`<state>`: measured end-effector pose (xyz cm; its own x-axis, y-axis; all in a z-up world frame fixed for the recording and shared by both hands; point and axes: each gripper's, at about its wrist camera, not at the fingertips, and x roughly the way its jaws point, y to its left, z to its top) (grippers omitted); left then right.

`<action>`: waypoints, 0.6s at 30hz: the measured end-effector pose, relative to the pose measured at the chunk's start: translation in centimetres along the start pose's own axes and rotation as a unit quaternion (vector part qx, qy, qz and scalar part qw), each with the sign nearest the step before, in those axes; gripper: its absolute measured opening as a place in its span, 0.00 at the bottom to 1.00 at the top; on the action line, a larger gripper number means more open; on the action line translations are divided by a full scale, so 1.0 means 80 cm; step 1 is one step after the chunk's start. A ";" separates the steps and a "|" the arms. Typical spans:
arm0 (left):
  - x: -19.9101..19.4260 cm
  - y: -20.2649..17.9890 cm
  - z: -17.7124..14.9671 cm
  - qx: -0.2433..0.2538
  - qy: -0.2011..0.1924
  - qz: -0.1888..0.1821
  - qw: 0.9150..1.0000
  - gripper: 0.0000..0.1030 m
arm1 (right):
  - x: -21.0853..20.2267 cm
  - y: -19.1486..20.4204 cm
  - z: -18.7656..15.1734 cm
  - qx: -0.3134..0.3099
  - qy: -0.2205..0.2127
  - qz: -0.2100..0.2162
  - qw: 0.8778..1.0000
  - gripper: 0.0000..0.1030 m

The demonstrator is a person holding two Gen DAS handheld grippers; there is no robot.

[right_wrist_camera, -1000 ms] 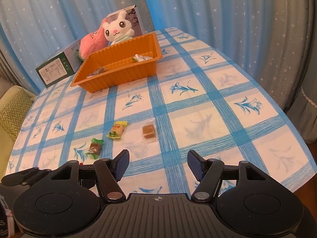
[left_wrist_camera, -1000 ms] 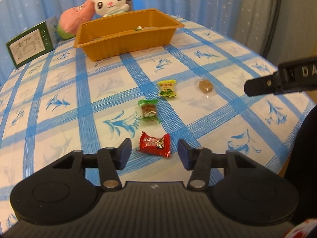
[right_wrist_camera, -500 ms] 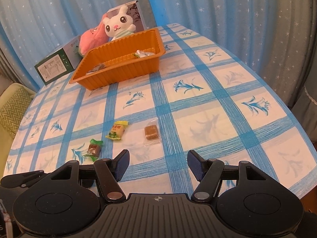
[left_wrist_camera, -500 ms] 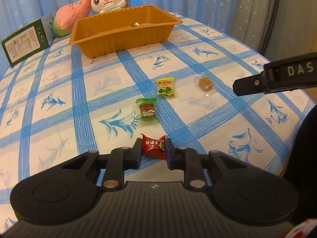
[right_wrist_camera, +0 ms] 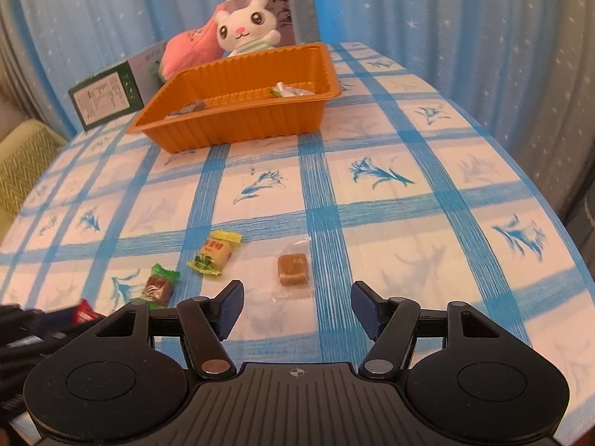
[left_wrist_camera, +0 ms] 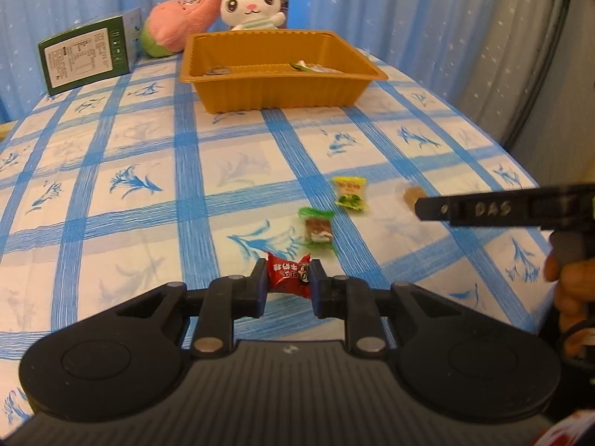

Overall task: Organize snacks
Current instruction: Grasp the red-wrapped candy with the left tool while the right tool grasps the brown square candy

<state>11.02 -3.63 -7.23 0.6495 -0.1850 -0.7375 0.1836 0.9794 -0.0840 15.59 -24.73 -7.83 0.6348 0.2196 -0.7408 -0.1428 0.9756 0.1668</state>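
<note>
Left gripper (left_wrist_camera: 288,283) is pinching the red candy (left_wrist_camera: 289,276); right gripper (right_wrist_camera: 297,306) fingers spread but closing, nothing between them, brown candy (right_wrist_camera: 293,269) just ahead.

Glossy ribbed plastic tray (right_wrist_camera: 238,119), crinkly shiny candy wrappers (left_wrist_camera: 289,275), matt woven cloth (right_wrist_camera: 372,223) on the counter, fuzzy plush rabbit (right_wrist_camera: 247,31).
</note>
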 end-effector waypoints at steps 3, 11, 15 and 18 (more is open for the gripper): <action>0.001 0.006 0.002 -0.014 0.001 -0.003 1.000 0.19 | 0.017 0.005 0.000 -0.018 0.002 -0.002 1.000 0.52; 0.007 0.009 0.002 -0.021 0.004 -0.005 1.000 0.19 | 0.039 0.013 0.005 -0.039 -0.010 -0.020 0.999 0.33; 0.010 0.007 0.001 -0.021 0.006 -0.006 1.000 0.19 | 0.040 0.013 0.005 -0.043 -0.013 -0.024 0.999 0.21; 0.008 0.006 0.000 -0.021 0.006 -0.007 1.000 0.19 | 0.037 0.013 0.006 -0.040 -0.014 -0.025 0.999 0.20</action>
<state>11.58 -3.27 -7.74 0.6387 -0.1971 -0.7437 0.1603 0.9795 -0.1219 17.65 -23.08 -9.55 0.6642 0.1707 -0.7278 -0.1699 0.9826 0.0754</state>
